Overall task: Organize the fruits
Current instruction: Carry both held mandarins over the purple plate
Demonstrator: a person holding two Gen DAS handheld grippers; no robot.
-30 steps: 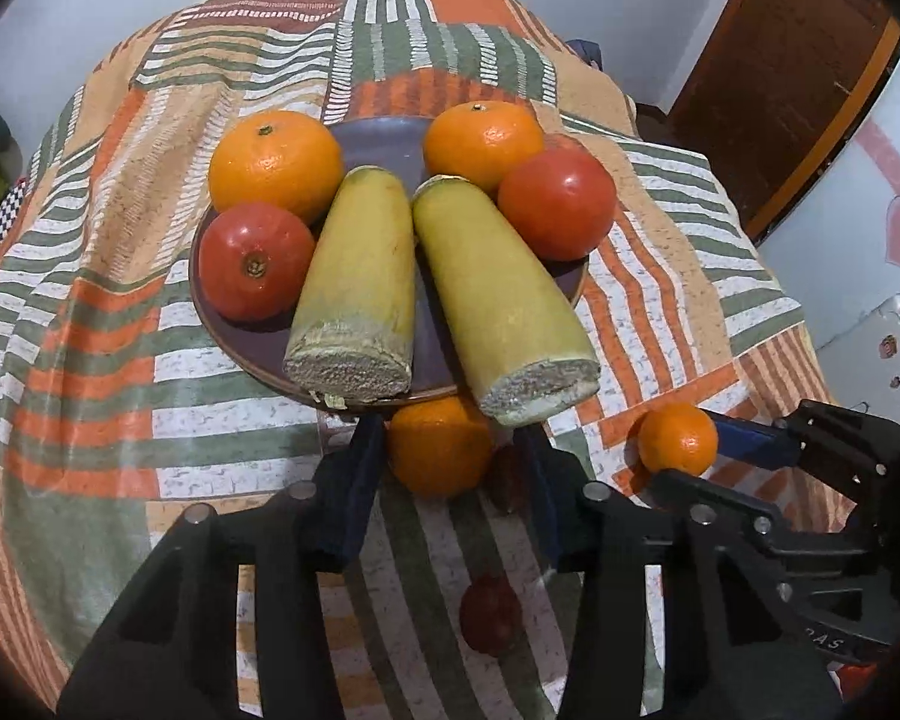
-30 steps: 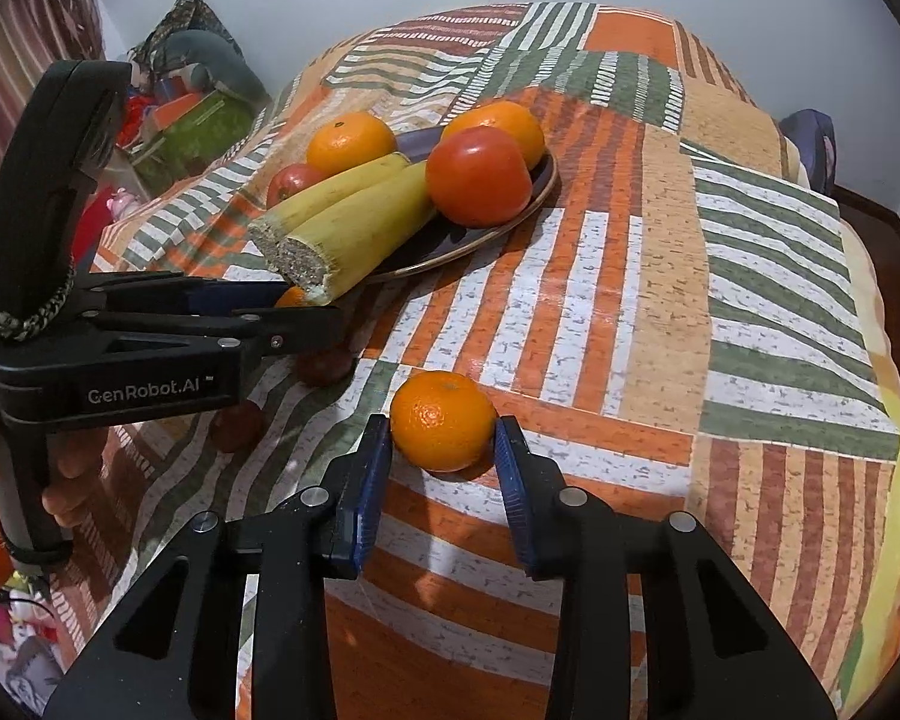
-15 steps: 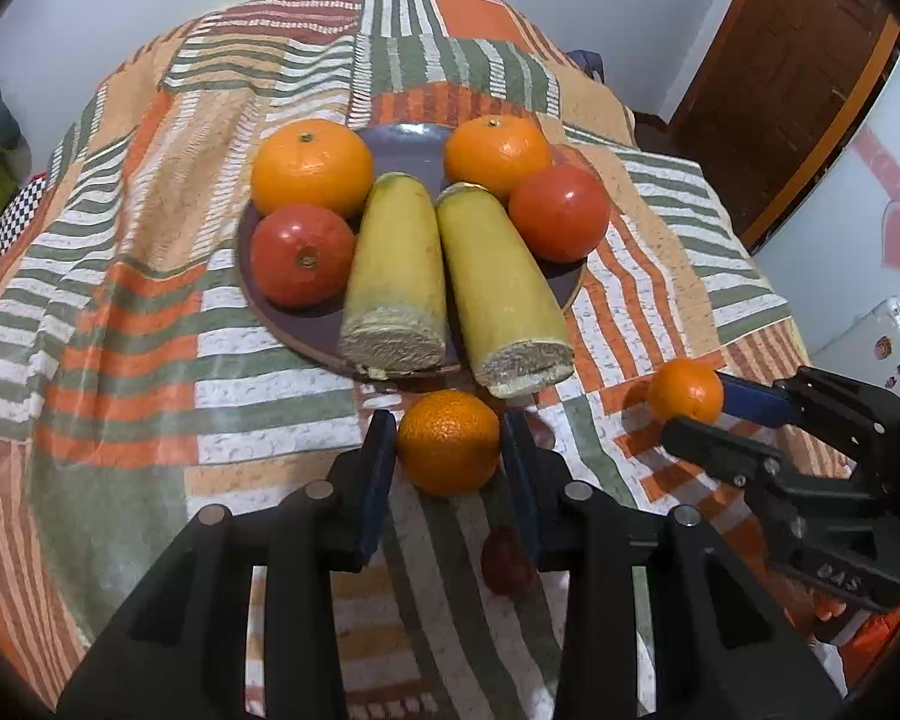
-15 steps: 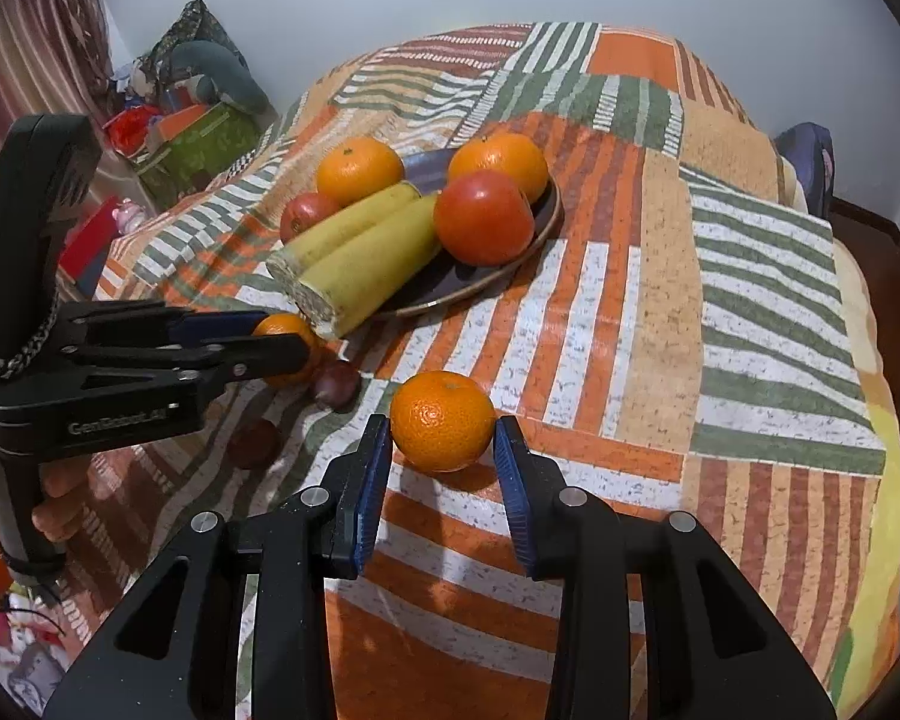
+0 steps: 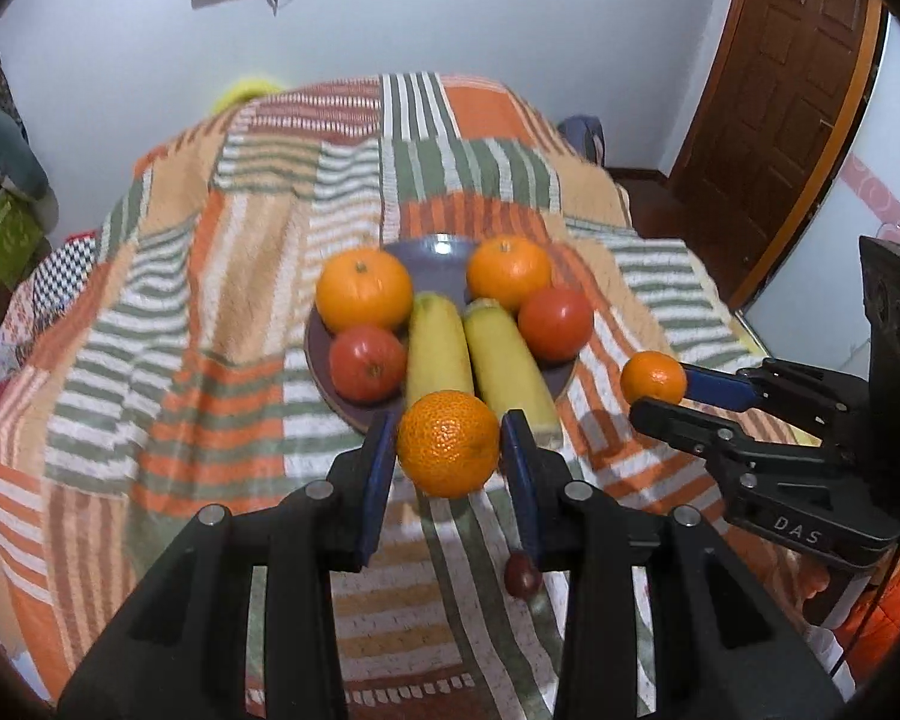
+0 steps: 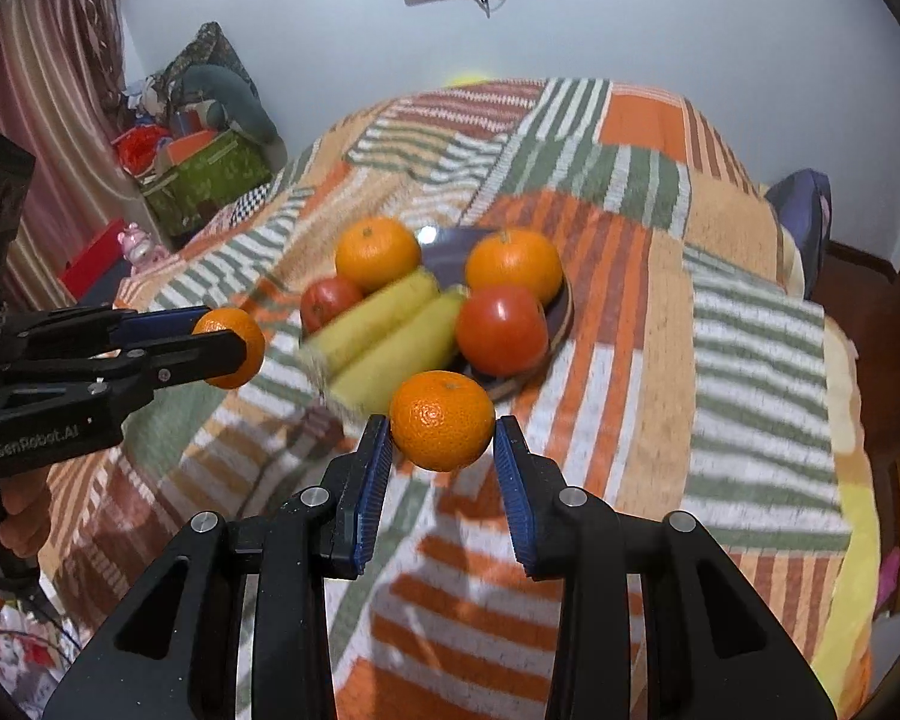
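My left gripper (image 5: pixel 448 438) is shut on an orange (image 5: pixel 447 447), held in the air just before the purple plate (image 5: pixel 438 252). On the plate lie two oranges, two tomatoes and two long yellow fruits (image 5: pixel 438 348). My right gripper (image 6: pixel 441 429) is shut on a second orange (image 6: pixel 442 417), also lifted off the cloth, near the plate's (image 6: pixel 561 312) front rim. Each view shows the other gripper from the side: the right gripper (image 5: pixel 657 387) pinches its orange (image 5: pixel 654 375) right of the plate, and the left gripper (image 6: pixel 228 336) holds its orange (image 6: pixel 237 354) to the left.
A striped patchwork cloth (image 5: pixel 210 300) covers the rounded table. A small dark red fruit (image 5: pixel 522 576) lies on the cloth below my left fingers. A wooden door (image 5: pixel 780 120) stands at the right, boxes and clutter (image 6: pixel 210 180) at the left. A hand (image 6: pixel 18 528) grips the left handle.
The left jaws closed on the orange that lay in front of the plate. Both grippers then rose, lifting their oranges off the cloth, and more of the far wall shows.
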